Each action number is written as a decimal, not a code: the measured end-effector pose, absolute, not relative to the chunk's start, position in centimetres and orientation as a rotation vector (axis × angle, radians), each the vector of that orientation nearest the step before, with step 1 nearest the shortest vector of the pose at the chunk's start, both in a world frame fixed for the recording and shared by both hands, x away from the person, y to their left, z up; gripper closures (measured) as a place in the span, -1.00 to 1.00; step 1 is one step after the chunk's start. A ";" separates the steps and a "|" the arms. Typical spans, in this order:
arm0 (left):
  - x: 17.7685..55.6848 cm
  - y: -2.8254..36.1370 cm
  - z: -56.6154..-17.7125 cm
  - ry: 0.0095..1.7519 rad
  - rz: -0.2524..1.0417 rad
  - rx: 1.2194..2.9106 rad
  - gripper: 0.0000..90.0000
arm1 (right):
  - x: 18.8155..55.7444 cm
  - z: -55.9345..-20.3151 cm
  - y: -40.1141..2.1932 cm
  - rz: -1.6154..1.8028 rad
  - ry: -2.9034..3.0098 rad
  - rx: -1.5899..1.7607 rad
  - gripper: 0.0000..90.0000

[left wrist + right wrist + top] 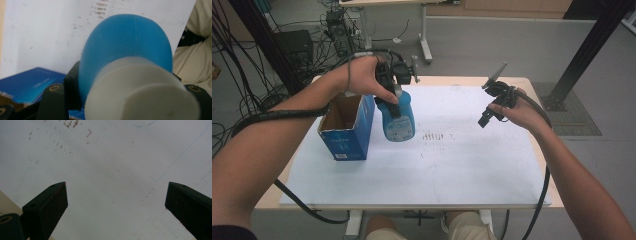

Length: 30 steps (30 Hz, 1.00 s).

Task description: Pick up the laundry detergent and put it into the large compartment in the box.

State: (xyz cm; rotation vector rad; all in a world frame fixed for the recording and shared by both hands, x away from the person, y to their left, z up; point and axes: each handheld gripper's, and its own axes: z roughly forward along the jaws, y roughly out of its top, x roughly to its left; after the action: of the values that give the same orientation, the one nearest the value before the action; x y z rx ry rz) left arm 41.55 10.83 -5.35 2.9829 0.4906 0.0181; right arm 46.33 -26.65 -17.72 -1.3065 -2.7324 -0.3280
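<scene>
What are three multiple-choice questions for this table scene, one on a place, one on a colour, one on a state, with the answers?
1. Where is the open box?
A. At the table's left side, beside the bottle
B. At the right edge
C. On the floor

2. What colour is the bottle?
A. Red
B. Blue with a white cap
C. Green

3. How is the right hand-held gripper?
A. Shut on the bottle
B. Shut on the box
C. Open, holding nothing

Answers: 1 A, the high view shows it left of the bottle on the white mat. 2 B, the left gripper view shows a blue body and white cap, clamped by the left hand-held gripper. 3 C, its jaws stand wide apart over bare mat.
</scene>
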 end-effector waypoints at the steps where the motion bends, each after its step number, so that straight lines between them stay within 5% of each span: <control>1: 41.5 10.9 -4.6 0.532 0.027 2.978 -0.16 | 46.3 -17.7 -26.7 -0.331 -2.734 -1.303 -0.90; 16: 42.0 14.8 5.6 1.246 0.175 2.741 -0.16 | 46.8 -18.0 -26.9 -0.354 -2.703 -1.278 -0.90; 30: 41.3 20.3 10.4 1.739 0.284 2.432 -0.16 | 46.3 -16.4 -27.6 -0.372 -2.712 -1.302 -0.90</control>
State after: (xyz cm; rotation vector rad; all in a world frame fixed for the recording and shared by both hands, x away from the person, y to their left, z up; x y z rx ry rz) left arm 41.33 20.29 10.37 2.4319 1.7391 0.2836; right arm 46.33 -27.64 -16.41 -1.3024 -2.7121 -0.3725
